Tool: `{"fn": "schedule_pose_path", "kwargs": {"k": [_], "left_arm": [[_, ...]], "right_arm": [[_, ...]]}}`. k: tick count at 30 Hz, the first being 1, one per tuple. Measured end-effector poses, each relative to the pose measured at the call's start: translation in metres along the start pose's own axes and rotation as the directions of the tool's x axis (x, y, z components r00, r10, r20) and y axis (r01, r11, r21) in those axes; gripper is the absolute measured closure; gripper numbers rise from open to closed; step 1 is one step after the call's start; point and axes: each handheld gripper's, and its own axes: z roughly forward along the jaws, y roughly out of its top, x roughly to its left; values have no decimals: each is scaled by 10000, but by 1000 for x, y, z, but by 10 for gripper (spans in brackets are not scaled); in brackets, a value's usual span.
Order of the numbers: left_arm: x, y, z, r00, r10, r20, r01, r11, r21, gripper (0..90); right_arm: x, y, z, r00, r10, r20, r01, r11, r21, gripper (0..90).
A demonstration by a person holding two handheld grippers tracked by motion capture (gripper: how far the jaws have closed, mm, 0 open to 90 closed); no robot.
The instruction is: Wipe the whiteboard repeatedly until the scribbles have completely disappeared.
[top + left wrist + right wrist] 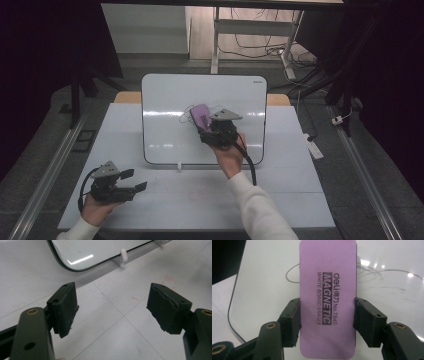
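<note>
R gripper point(212, 127) is clamped on the purple eraser point(328, 300), jaws pinching its two long edges. Eraser's long axis runs straight out along the jaws, face against the whiteboard point(165, 125), mid-board. Remaining pen marks point(384, 277) sit just beside the eraser's far end, off to the side in the right gripper view, so next wipe goes sideways imo. L gripper point(131, 181) is wide open w/ nothing in it, parked on the table point(295, 195) near the board's lower-left corner, well apart. R hand is the one on the job.

The purple eraser point(327, 300) reads "deli", "MAGNETIC", "WHITE BOARD ERASER" and "No.7840".
</note>
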Motion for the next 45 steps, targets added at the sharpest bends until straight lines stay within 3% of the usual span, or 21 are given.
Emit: {"fn": "schedule_pose_path", "kwargs": {"k": [4,6,9,13,16,20,22,28,30,33,34,36,39,42,45], "left_arm": [[1,0,0,10000,-38,-5,38,10000,-20,254],[1,0,-1,10000,-35,9,35,10000,-33,254],[1,0,-1,10000,-43,13,43,10000,-41,254],[1,0,-1,10000,-32,23,32,10000,-31,254],[0,0,-1,10000,-30,9,30,10000,-43,254],[0,0,-1,10000,-23,4,23,10000,-35,254],[0,0,-1,10000,-31,-2,31,10000,-43,254],[1,0,-1,10000,-7,3,7,10000,-60,254],[1,0,-1,10000,0,-1,0,10000,-56,254],[1,0,-1,10000,8,-3,-8,10000,-56,254],[1,0,-2,10000,2,-1,-2,10000,-56,254],[1,0,-2,10000,0,0,0,10000,-61,254],[1,0,-1,10000,-12,3,12,10000,-51,254],[2,0,-1,10000,-5,3,5,10000,-46,254],[1,0,-1,10000,-7,-6,7,10000,-59,254]], "right_arm": [[-8,1,-3,9991,343,-242,-343,9994,0,412],[-15,2,-9,9995,226,222,-225,9997,-69,411],[-34,4,-19,9964,475,704,-461,9987,-209,411],[-63,4,-35,9836,835,1601,-774,9960,-442,411],[-76,5,-41,9785,1166,1703,-1091,9926,-526,411],[-67,9,-35,9796,836,1828,-770,9961,-433,412],[-59,11,-30,9842,753,1604,-698,9968,-399,412],[-17,16,-5,9986,357,390,-356,9994,-30,412],[-3,15,4,9998,179,0,-179,9998,81,412],[18,13,14,9993,-327,-204,331,9992,211,412],[22,12,16,9991,-297,-298,303,9993,201,412],[25,12,18,9990,-378,-249,383,9991,179,412],[19,12,15,9983,-215,-549,226,9996,196,412],[10,13,8,9991,-412,-44,413,9990,172,412],[-12,15,-3,9982,-170,578,172,9998,-36,412]]}}
